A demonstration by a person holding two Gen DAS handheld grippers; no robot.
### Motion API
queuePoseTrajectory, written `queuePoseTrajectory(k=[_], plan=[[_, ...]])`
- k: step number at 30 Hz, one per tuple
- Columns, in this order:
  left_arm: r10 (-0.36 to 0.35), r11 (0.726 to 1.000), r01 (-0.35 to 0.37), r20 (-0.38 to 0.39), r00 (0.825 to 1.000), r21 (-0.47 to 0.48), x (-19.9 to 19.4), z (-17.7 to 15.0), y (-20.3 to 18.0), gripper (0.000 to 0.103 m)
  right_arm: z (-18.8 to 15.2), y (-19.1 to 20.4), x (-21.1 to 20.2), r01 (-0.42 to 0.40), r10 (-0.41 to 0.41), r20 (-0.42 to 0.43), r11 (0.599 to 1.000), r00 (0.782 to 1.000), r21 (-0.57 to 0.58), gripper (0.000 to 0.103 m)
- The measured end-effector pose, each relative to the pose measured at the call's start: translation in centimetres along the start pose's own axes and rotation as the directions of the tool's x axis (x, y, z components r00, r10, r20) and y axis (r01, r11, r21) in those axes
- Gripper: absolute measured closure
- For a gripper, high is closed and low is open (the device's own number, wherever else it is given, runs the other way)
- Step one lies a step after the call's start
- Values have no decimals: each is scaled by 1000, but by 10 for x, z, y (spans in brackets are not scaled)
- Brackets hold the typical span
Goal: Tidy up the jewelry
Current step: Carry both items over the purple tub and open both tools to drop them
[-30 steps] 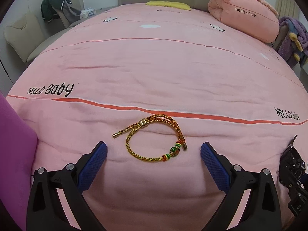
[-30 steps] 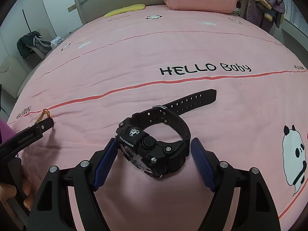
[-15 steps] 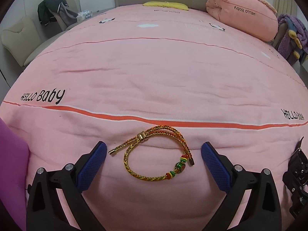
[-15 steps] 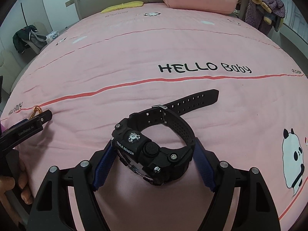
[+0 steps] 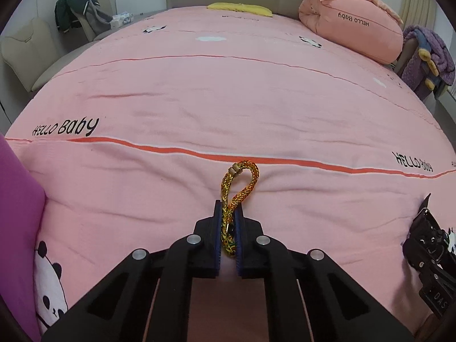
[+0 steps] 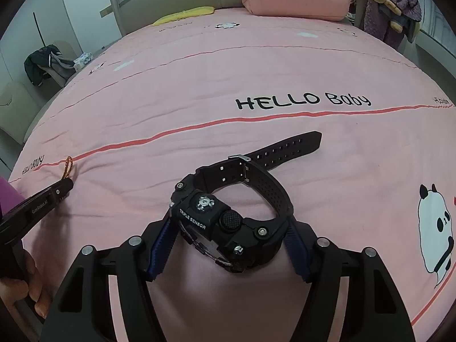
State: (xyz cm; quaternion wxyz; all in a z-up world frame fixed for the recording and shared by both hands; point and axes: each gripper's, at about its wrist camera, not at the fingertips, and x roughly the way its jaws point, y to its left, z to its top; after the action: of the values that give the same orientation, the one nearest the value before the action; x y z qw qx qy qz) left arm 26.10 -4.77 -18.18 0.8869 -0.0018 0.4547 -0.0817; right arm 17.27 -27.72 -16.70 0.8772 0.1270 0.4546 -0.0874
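My left gripper [image 5: 228, 213] is shut on a gold braided bracelet [image 5: 238, 183]; its loop sticks out past the fingertips over the pink bedspread, and its beads are hidden between the pads. My right gripper [image 6: 228, 228] has closed its blue pads [image 6: 161, 246] against both sides of a black watch [image 6: 228, 216], whose strap [image 6: 285, 148] trails away to the right. In the right wrist view the left gripper [image 6: 64, 185] and the bracelet loop [image 6: 67, 166] show at the left. In the left wrist view the watch and right gripper [image 5: 427, 242] show at the right edge.
The pink "HELLO Baby" bedspread [image 5: 228, 99] fills both views. A purple object [image 5: 17, 213] stands at the near left. A rolled pink quilt [image 5: 350, 25] and yellow pillow [image 5: 239, 8] lie at the head. A chair with clothes [image 5: 77, 14] stands left of the bed.
My left gripper has closed on the bracelet, squeezing its loop narrow. My right gripper's pads have closed in onto the sides of the watch.
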Motion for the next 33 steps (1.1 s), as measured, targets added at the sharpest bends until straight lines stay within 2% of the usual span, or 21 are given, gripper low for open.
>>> queuePoseTrajectory(k=[11, 14, 17, 25, 29, 33], plan=[[-61, 998, 62, -57, 997, 22, -50, -43, -10, 96, -33, 3, -36, -37, 36, -19, 999, 999, -34, 37], [-1, 997, 5, -58, 998, 79, -68, -57, -17, 96, -44, 6, -52, -58, 58, -28, 998, 998, -30, 37], [3, 997, 2, -58, 998, 79, -96, -69, -17, 96, -54, 12, -76, -70, 69, -27, 996, 997, -47, 37], [8, 999, -8, 8, 1000, 51, -193, -84, -1, 96, -62, 48, -154, -131, 134, 20, 985, 991, -109, 37], [8, 1000, -9, 64, 998, 30, -248, -85, 20, 96, -63, 76, -195, -179, 189, 53, 972, 981, -152, 37], [29, 999, -31, 144, 989, 12, -295, -77, 47, 96, -56, 117, -231, -250, 273, 83, 944, 958, -217, 37]])
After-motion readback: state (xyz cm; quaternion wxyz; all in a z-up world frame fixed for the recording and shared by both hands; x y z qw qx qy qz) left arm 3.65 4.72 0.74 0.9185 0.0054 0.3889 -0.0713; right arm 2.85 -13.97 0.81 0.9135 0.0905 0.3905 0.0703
